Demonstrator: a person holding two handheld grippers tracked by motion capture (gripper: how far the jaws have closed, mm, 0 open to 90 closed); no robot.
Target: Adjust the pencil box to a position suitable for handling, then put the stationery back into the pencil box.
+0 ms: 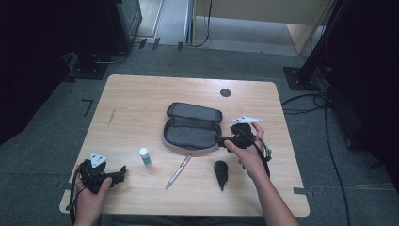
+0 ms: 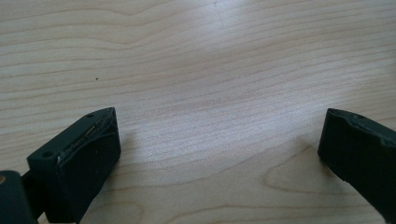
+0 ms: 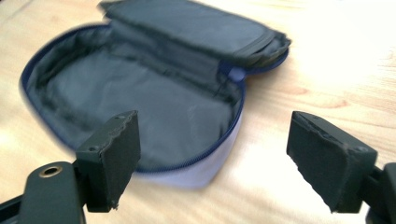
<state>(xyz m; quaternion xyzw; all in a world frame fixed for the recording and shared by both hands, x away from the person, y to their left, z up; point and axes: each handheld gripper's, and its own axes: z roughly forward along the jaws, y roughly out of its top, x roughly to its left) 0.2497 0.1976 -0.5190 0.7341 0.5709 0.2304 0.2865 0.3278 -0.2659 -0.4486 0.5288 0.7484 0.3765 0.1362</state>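
I am finding nothing readable here: no words, brand marks, numbers or signs are showing on anything in front of me, and whatever may be printed is coming out too small or too blurred to make out.

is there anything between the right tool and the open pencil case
Nothing visible. The right tool sits at the right end of the open pencil case, jaws apart with nothing between them, and the case's edge lies just beyond them. The pen and the dark teardrop-shaped object lie nearer the person, off that line.
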